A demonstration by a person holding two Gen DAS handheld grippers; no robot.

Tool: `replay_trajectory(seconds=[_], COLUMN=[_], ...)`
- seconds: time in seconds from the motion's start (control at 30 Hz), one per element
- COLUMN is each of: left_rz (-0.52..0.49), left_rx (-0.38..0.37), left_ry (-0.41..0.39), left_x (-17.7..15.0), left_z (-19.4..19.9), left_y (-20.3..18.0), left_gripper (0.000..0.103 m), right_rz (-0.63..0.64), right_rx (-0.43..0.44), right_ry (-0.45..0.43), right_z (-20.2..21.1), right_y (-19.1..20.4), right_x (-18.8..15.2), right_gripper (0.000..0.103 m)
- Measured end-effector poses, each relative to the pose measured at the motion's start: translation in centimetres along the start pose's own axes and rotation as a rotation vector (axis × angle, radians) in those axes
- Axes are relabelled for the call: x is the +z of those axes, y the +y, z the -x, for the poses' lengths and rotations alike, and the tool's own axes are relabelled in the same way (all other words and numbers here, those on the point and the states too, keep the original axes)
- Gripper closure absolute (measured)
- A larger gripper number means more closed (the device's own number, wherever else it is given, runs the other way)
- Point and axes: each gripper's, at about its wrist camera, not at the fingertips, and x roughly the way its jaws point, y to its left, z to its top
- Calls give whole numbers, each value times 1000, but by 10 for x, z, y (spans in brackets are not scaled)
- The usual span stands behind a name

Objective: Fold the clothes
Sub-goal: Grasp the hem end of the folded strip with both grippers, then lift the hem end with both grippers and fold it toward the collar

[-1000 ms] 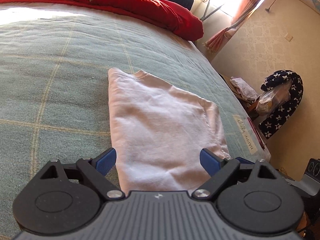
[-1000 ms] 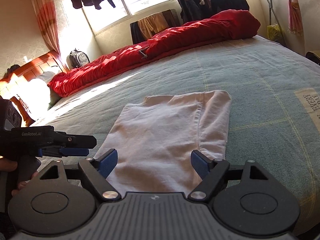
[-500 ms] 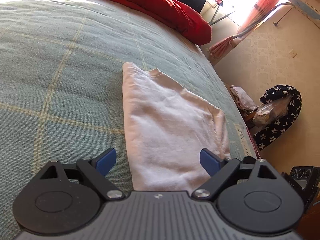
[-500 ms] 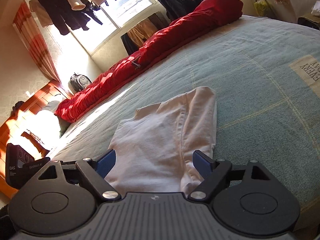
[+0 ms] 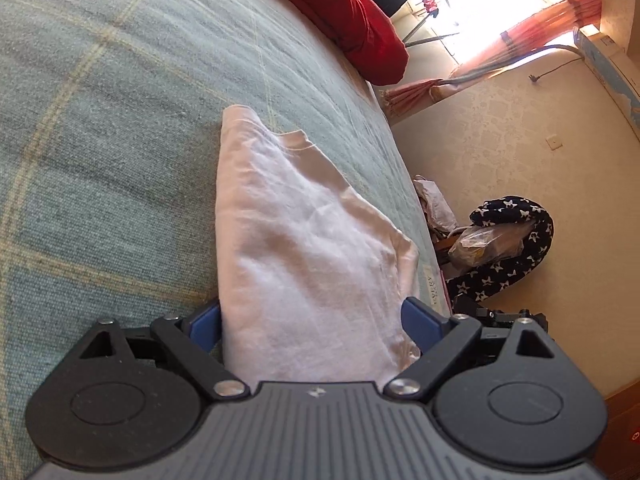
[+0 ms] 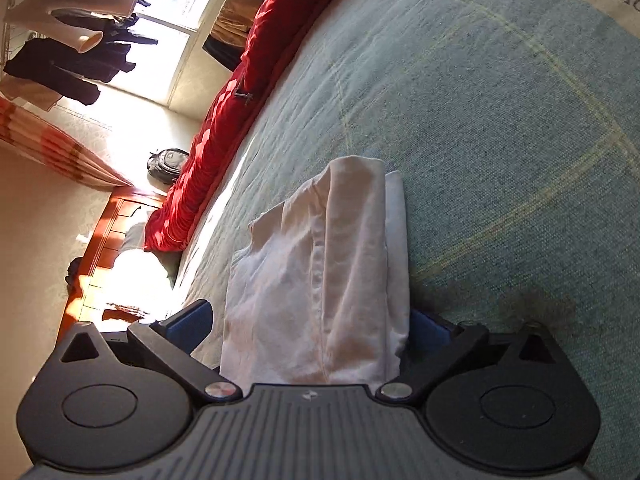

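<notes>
Garment: a white shirt (image 5: 308,248) lies on the green checked bedspread (image 5: 100,140), near the bed's edge, already narrowed into a long strip with its sides turned in.
Done so far: the lengthwise folds look finished; from the right wrist view (image 6: 320,280) a doubled layer and a seam run down the strip, and a thinner layer peeks out along its right side.
Left to do: judging by its length, the strip has yet to be folded end over end into a compact packet; the near end appears to be the one to lift.
Left gripper (image 5: 312,320): spread wide, its blue pads standing either side of the strip's near end, not pressing on it as far as I can see.
Right gripper (image 6: 308,328): its jaws are opening, with the shirt's near end between them; the pads flank the cloth without pinching it.
Surroundings: a red quilt (image 6: 240,92) lies along the far side of the bed, well apart from the shirt; a star-patterned cloth (image 5: 516,240) sits on the floor.
Judgement: roughly midway, with nothing lifted at present.
</notes>
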Motion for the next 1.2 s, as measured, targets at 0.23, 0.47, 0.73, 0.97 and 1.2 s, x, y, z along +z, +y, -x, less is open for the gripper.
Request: replay_trajectory(seconds=[0.23, 0.47, 0.73, 0.97, 1.2], left_rz=[-10, -2, -33, -66, -122], left_rx=[-64, -102, -160, -137, -124], left_ry=[28, 63, 94, 128, 136], left_x=[-9, 0, 0, 3, 3], left_z=[3, -10, -14, -19, -19], left_y=[4, 9, 10, 6, 9], left_gripper=[10, 10, 10, 10, 21], right_rz=[1, -17, 66, 10, 45], right_rx=[31, 77, 86, 119, 17], right_ry=[42, 71, 65, 78, 97], right_z=[1, 3, -2, 0, 0], right_y=[2, -4, -3, -13, -30], right_x=[-12, -24, -21, -17, -16], right_gripper=[0, 0, 7, 9, 79])
